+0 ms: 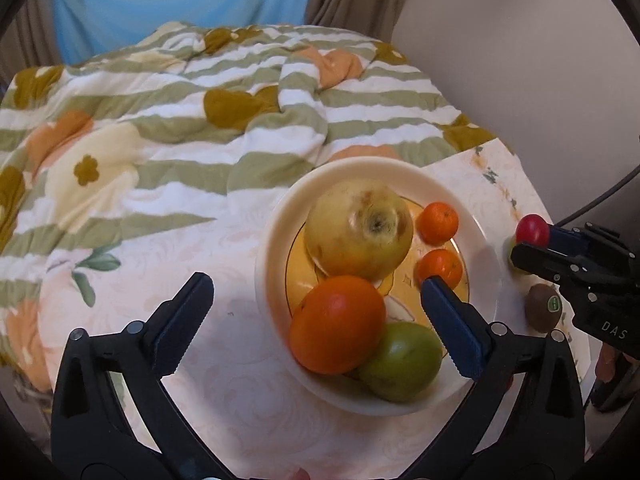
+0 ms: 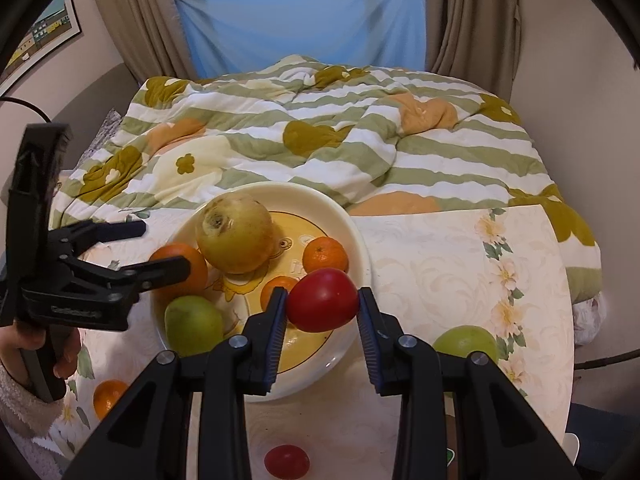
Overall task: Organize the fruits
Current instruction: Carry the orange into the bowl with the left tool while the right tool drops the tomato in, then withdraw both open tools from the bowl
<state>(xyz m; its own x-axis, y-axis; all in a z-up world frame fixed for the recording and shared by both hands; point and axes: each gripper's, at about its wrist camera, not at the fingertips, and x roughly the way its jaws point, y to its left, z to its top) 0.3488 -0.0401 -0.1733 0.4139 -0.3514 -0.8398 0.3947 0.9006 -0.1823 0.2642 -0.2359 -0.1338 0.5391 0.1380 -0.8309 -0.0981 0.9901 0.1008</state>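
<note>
A cream bowl (image 1: 276,236) (image 2: 356,232) on the table holds a big yellow fruit (image 1: 358,226) (image 2: 236,234), a large orange (image 1: 338,324) (image 2: 180,264), a green apple (image 1: 402,360) (image 2: 194,324) and two small mandarins (image 1: 438,222) (image 2: 324,256). My right gripper (image 2: 323,306) is shut on a red tomato (image 2: 322,300) (image 1: 532,230), held above the bowl's near right rim. My left gripper (image 1: 316,312) is open and empty, its fingers straddling the bowl's left side over the orange.
On the floral tablecloth (image 2: 440,264) lie a kiwi (image 1: 543,308), a second green apple (image 2: 464,340), another red tomato (image 2: 286,462) and a mandarin (image 2: 108,396). A striped quilt (image 1: 180,120) covers the bed behind the table.
</note>
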